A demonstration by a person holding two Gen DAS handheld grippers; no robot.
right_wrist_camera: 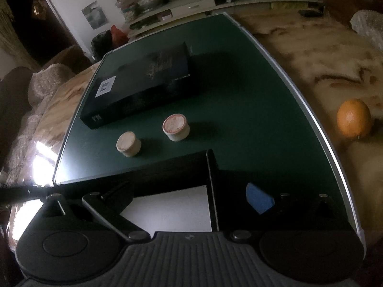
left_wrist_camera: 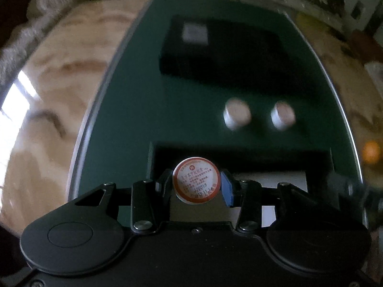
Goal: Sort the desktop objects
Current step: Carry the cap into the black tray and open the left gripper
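Jaws of the left gripper [left_wrist_camera: 196,186] grip a small round ointment jar [left_wrist_camera: 196,179] above the open black box [left_wrist_camera: 241,153]. Two more jars [right_wrist_camera: 128,143] [right_wrist_camera: 176,127] stand on the green desk [right_wrist_camera: 251,95], near a closed black case [right_wrist_camera: 141,83]. Right gripper [right_wrist_camera: 191,198] jaws are spread open, holding nothing.

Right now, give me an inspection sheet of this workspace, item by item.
Surface: green tabletop with a silver edge.
Job's things: round jar gripped over the open box with a pale floor; two loose jars on the green; closed black box behind them.
Clutter: orange beside the table, off it.
Grippers: left gripper shut on the round jar; right gripper open, empty.
Cables: nothing seen.
Surroundings: patterned floor, sofa, cluttered shelf, dark door.
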